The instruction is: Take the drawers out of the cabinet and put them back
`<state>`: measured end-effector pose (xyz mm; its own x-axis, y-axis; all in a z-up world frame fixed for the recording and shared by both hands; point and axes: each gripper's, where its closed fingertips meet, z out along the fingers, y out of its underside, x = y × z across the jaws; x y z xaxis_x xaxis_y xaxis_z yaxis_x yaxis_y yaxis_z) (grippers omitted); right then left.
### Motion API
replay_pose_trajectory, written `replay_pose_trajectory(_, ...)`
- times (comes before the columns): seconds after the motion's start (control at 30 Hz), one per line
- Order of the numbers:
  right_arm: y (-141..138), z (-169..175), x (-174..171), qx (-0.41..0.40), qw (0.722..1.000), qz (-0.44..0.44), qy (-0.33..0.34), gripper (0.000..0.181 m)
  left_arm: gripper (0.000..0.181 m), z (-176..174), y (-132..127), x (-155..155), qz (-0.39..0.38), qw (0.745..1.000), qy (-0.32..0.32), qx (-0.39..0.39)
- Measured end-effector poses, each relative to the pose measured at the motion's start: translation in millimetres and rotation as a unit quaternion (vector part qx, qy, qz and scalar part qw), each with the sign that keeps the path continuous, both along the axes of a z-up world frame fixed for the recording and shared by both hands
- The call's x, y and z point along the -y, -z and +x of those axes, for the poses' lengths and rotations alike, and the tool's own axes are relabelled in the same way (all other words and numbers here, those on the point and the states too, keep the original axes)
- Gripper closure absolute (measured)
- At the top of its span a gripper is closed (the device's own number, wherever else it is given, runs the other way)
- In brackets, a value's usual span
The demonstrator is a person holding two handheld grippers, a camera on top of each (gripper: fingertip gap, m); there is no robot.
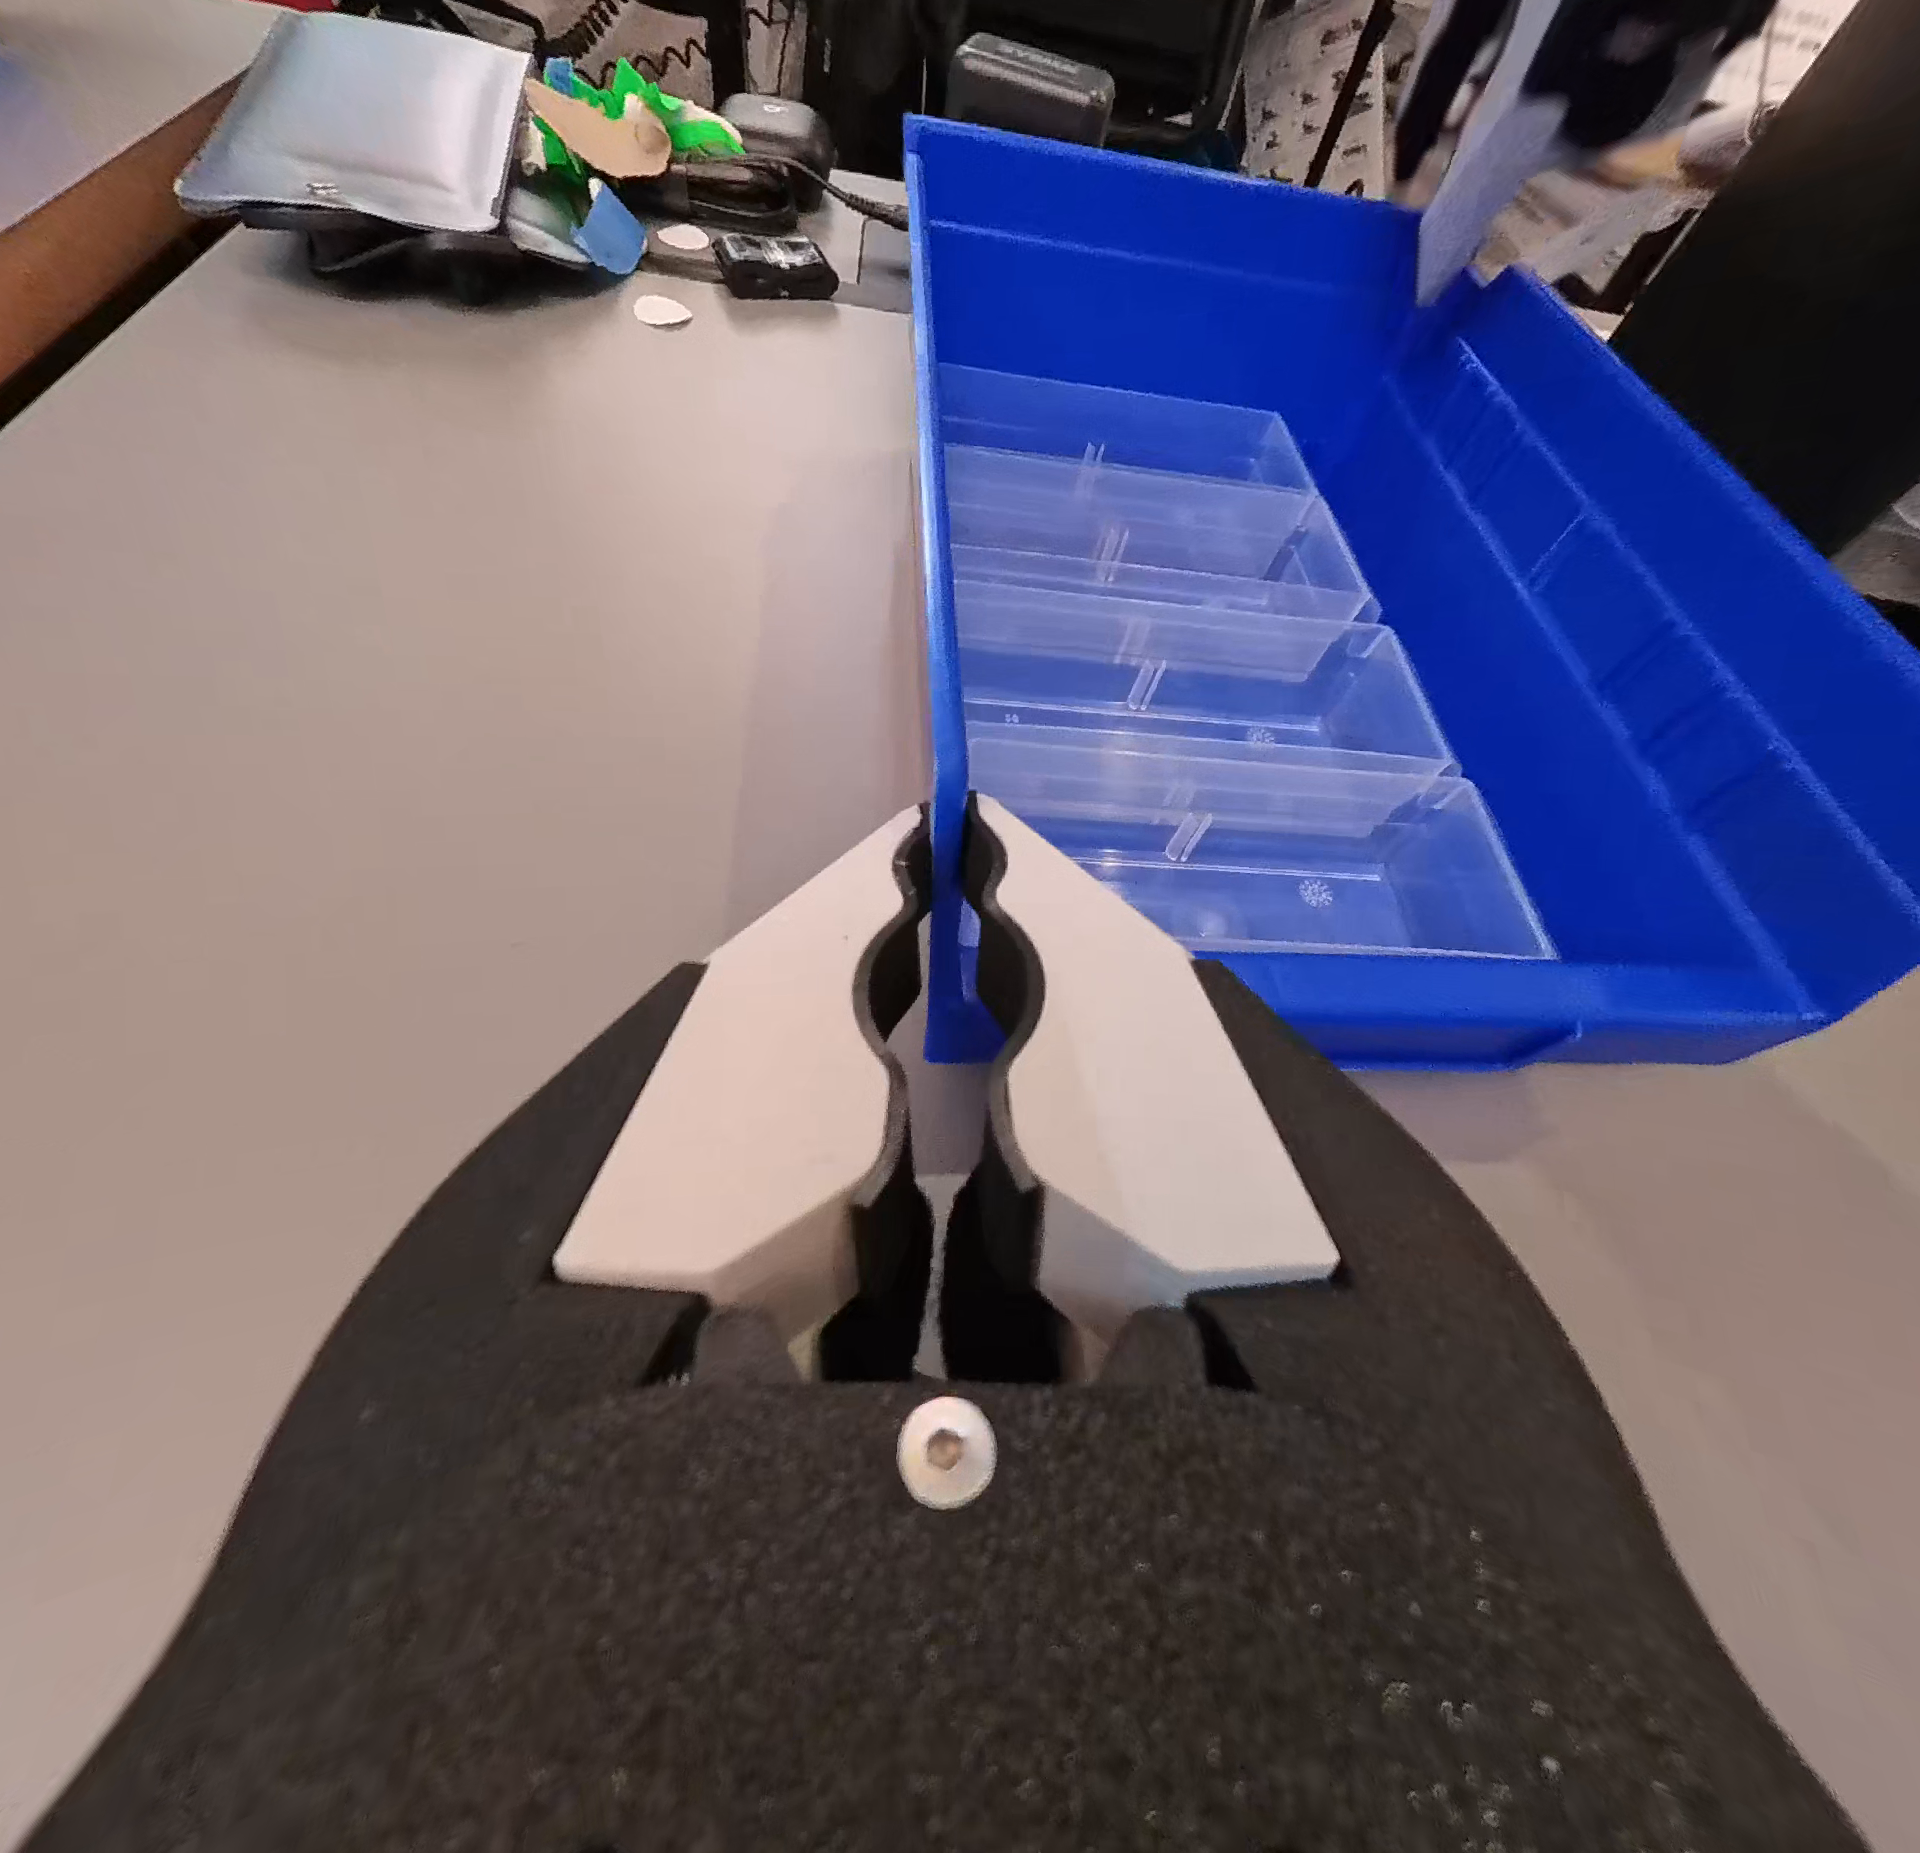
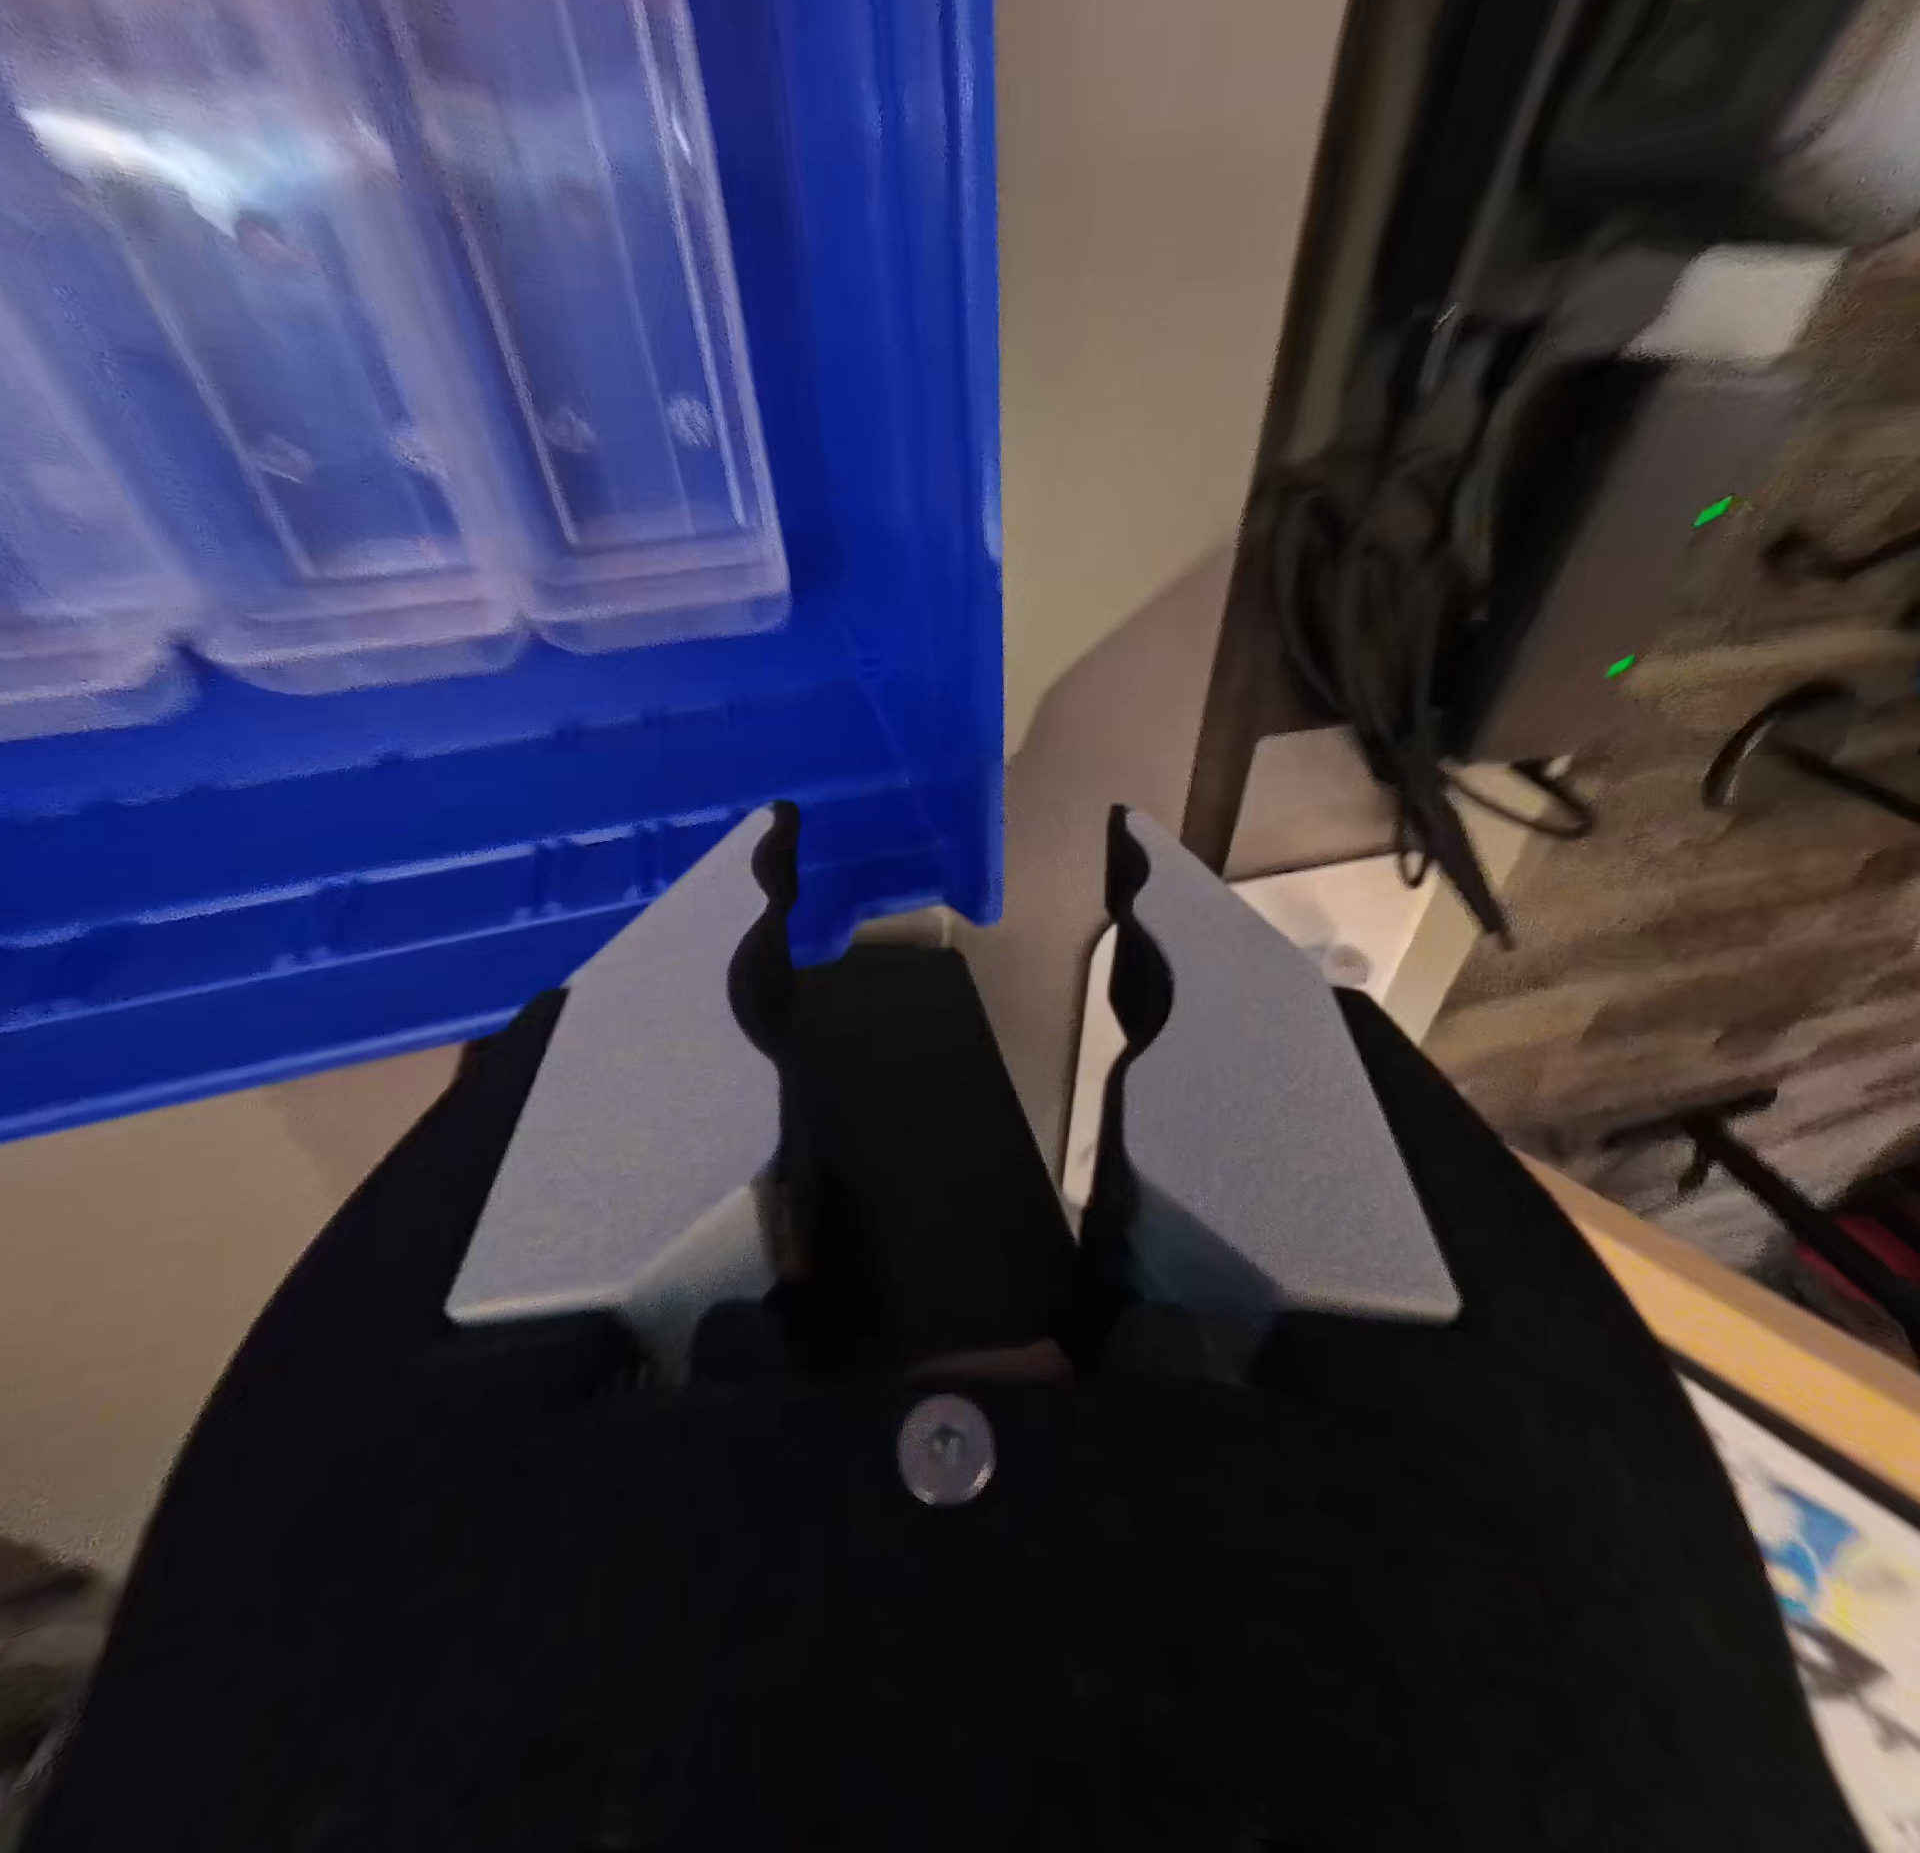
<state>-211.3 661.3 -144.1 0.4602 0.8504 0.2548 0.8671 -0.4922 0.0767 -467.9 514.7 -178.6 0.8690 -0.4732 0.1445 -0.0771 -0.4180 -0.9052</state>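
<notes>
The left gripper (image 1: 948, 816) is seen clamped on the left side wall of a blue plastic bin (image 1: 1621, 598), near its close corner; the wall is pinched between the two white fingers (image 1: 790, 1034), w/ almost no gap left. The bin is set on a grey table (image 1: 436, 681), to the right of centre in the left wrist view. Four clear plastic drawers (image 1: 1195, 660) are laid inside it, side by side in a row from near to far, pushed toward the bin's left wall; a strip of bare blue floor is left along the right side. No cabinet is seen in either view.

At the table's far left a grey pouch (image 1: 364, 130), scraps of green and blue tape (image 1: 623, 151) and a small black device (image 1: 774, 265) are piled.

The right gripper (image 2: 951, 827) is held w/ jaws apart, nothing between them. It is placed just beside the bin's (image 2: 873, 349) corner, its left finger overlapping the blue wall in the picture; contact can't be told. The drawers (image 2: 436, 349) are blurred there. Dark cables (image 2: 1382, 556) are seen off the table edge, at right.
</notes>
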Motion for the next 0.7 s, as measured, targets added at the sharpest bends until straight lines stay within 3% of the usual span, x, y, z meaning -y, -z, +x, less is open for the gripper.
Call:
replay_pose_trajectory(0.07, -51.8, -23.0, 3.1, -0.074, 0.994, 0.08, -0.023, 0.12, 0.179, -0.1, 0.4, 0.8, -0.013, 1.0, -0.003, 0.0)
replay_pose_trajectory(0.13, -121.1, -34.7, 32.3, -0.17, 0.969, 0.18, -0.026, 0.119, 0.14, -10.9, -17.1, 3.5, -0.014, 0.999, -0.031, 0.024)
replay_pose_trajectory(0.17, -157.2, -31.0, 55.5, -0.22, 0.946, 0.237, -0.021, 0.119, 0.131, -16.0, -36.0, 7.4, 0.006, 0.998, -0.04, 0.04)
replay_pose_trajectory(0.23, -216.1, 5.1, 113.0, -0.302, 0.886, 0.35, 0.031, 0.123, 0.125, -15.2, -80.1, 15.3, 0.058, 0.995, -0.044, 0.069)
replay_pose_trajectory(0.3, -240.0, 62.8, 182.3, -0.374, 0.816, 0.421, 0.13, 0.124, 0.118, 20.4, -114.7, 24.8, 0.08, 0.993, 0.007, 0.083)
replay_pose_trajectory(0.37, -237.8, 124.7, 245.3, -0.427, 0.724, 0.486, 0.238, 0.13, 0.112, 89.8, -130.9, 40.2, 0.06, 0.987, 0.115, 0.095)
replay_pose_trajectory(0.43, -207.3, 181.9, 294.2, -0.427, 0.658, 0.531, 0.32, 0.127, 0.102, 164.5, -136.1, 53.7, 0.027, 0.968, 0.219, 0.12)
replay_pose_trajectory(0.53, -167.9, 215.4, 323.3, -0.492, 0.583, 0.548, 0.343, 0.121, 0.082, 250.6, -140.4, 46.9, 0.006, 0.946, 0.295, 0.135)
replay_pose_trajectory(0.63, -126.7, 238.3, 303.2, -0.49, 0.595, 0.52, 0.369, 0.096, 0.074, 299.9, -136.4, 20.1, 0.001, 0.948, 0.295, 0.124)
replay_pose_trajectory(0.7, -112.3, 231.6, 284.9, -0.518, 0.6, 0.482, 0.373, 0.088, 0.073, 320.2, -125.4, 12.8, -0.008, 0.95, 0.294, 0.107)
